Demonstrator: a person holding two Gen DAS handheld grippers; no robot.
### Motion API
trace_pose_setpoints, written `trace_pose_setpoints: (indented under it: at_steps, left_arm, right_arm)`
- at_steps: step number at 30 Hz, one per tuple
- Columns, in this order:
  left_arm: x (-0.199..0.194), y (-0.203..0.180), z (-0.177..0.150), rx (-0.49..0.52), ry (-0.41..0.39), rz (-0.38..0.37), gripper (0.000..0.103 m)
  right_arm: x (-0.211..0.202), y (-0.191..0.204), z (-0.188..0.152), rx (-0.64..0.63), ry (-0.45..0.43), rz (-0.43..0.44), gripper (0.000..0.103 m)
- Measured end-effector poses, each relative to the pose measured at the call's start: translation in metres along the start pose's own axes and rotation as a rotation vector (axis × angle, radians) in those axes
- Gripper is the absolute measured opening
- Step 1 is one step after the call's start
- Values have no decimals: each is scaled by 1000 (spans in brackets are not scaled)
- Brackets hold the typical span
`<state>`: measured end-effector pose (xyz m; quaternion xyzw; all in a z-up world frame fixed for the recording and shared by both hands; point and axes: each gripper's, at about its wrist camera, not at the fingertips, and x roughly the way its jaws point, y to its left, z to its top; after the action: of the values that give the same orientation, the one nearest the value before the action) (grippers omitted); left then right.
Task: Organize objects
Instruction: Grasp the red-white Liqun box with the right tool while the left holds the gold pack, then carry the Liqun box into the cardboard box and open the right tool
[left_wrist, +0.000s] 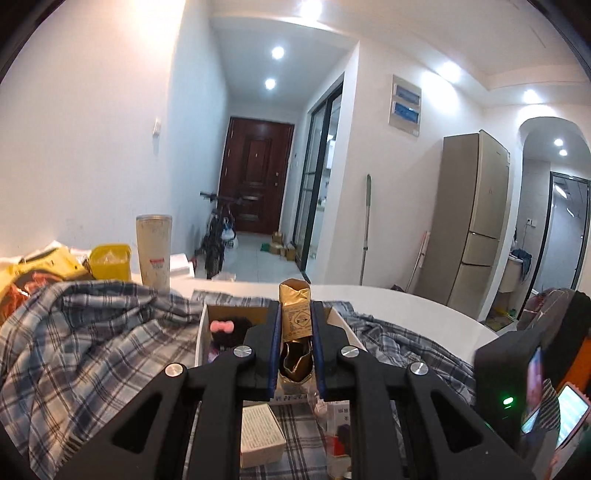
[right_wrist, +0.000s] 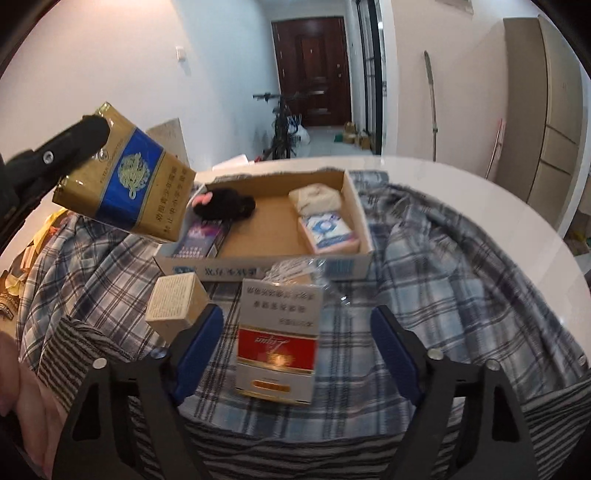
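Careful: your left gripper (left_wrist: 294, 354) fingers clench the gold pack (right_wrist: 122, 177) in the air above the cardboard tray (right_wrist: 364, 236), while your right gripper (right_wrist: 297, 354) fingers stand released around the red-and-white pack (right_wrist: 277, 354) on the plaid-covered surface (right_wrist: 443, 258), which could skid on loose cloth.

Two grippers: the left gripper (left_wrist: 294, 332) and the right gripper (right_wrist: 297, 347).

Three packs: one gold-and-blue pack (right_wrist: 123, 177), one red-and-white pack (right_wrist: 277, 343) and one small beige box (right_wrist: 175, 306).

One cardboard tray (right_wrist: 266, 267), with four things counted inside it: one black fuzzy item with a pink bow (right_wrist: 225, 205), one purple pack (right_wrist: 201, 236), one cream bundle (right_wrist: 316, 197) and one pink-and-white packet (right_wrist: 328, 230).

One plaid cloth (right_wrist: 424, 258) over one white table (right_wrist: 480, 184).

On the far side of the table: one tall tumbler (left_wrist: 153, 251) and one yellow container (left_wrist: 110, 262).

One phone (left_wrist: 570, 417).
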<state>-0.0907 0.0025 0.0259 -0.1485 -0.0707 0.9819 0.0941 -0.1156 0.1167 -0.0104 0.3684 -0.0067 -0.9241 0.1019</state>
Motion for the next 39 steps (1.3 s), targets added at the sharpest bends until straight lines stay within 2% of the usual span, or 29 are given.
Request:
trace_pose_setpoints:
  at_steps: [7,8,9,10,19,28,30,35,37,39]
  left_arm:
    - [4,1,-2,-6,11,16,16]
    - [5,2,-3,-11,16,15,16]
    - [6,1,-3,-13,23,13,16]
    - [7,1,-4,-12,28,13,16]
    - [7,3,-4,-14,12,39,16]
    - [9,10,2,-56,31,52,16]
    - [3,10,12,-79,35,60,16]
    - [-7,-1,42,-20,-22,83,16]
    - [-5,-3,55,-5,-31,83,16]
    - [7,3,69,-35,-15,66,16]
  right_arm:
    - [22,7,0,-11,38,-30,74]
    - [25,9,0,-14,43,-38,69]
    - [27,9,0,-17,49,-38,60]
    - [29,9,-1,-19,59,-32,58]
    - [5,-1,8,-7,-2,-24,57]
    - [-22,-17,34,7,-79,-30,57]
    - [-29,-18,42,-8,-102,-31,57]
    - [-53,-21,78,-43,-213,-56,57]
    - [-59,-22,93,-35,-250,-50,57]
    - [-59,-19,112,-37,-275,-45,57]
